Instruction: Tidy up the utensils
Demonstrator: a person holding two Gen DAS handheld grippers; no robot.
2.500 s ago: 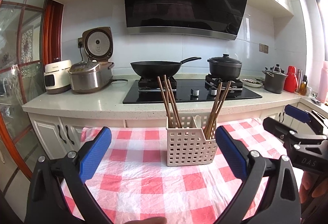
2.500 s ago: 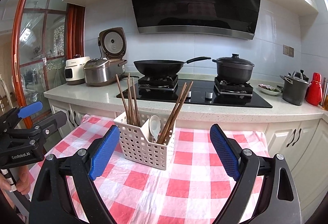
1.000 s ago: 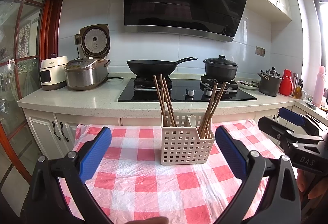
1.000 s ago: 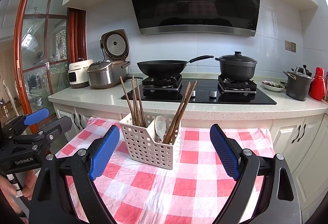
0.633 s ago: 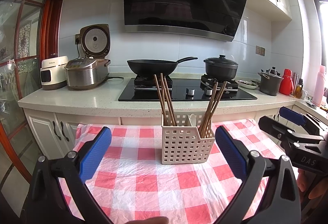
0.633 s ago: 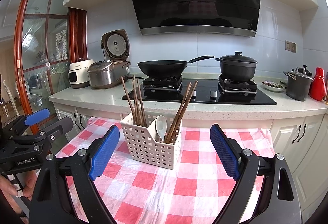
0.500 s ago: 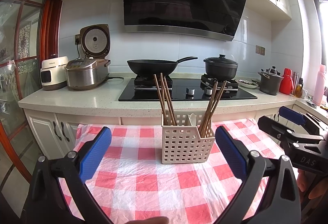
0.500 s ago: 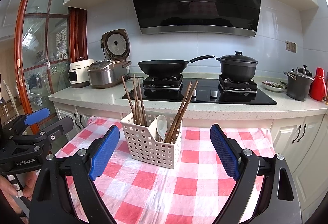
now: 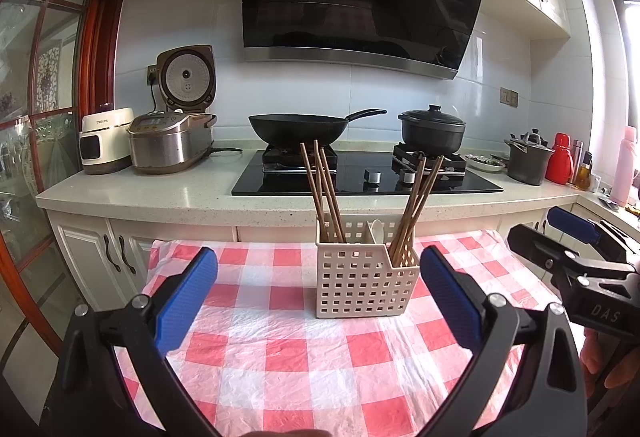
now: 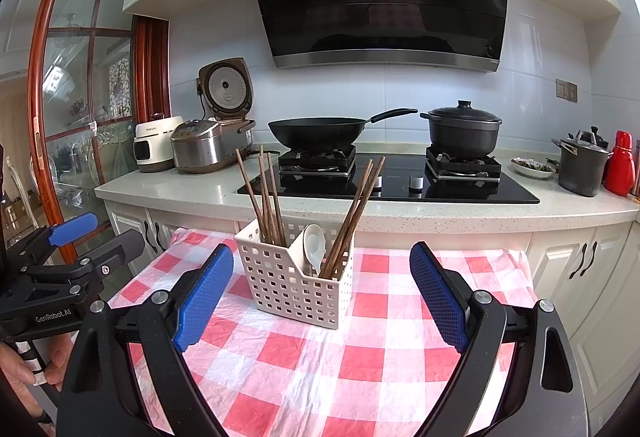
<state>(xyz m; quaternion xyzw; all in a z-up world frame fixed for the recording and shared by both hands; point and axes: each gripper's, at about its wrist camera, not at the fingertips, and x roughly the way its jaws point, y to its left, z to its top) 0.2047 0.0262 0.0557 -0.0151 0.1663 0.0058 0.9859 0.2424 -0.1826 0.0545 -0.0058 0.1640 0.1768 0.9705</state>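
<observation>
A cream perforated utensil basket [image 9: 362,281] [image 10: 294,287] stands on the red-and-white checked tablecloth [image 9: 280,353] [image 10: 360,353]. Brown chopsticks [image 9: 322,193] [image 10: 266,197] lean in its left compartment, and more chopsticks [image 9: 414,211] [image 10: 352,211] lean in its right one. A white spoon [image 10: 314,245] [image 9: 375,229] sits in the middle. My left gripper [image 9: 318,301] is open and empty, short of the basket. My right gripper [image 10: 320,301] is open and empty too, also short of it. Each gripper shows at the edge of the other's view.
Behind the table runs a counter [image 9: 160,193] with a black hob [image 9: 360,177], a wok [image 9: 300,127], a lidded black pot [image 9: 432,129], rice cookers [image 9: 168,141], a grey pot [image 9: 528,161] and a red flask [image 9: 558,157]. A hand [image 10: 36,369] holds the left gripper.
Both grippers drew back and levelled a little over the past seconds, then held nearly still. Both stayed open and empty. The basket and its contents have not moved.
</observation>
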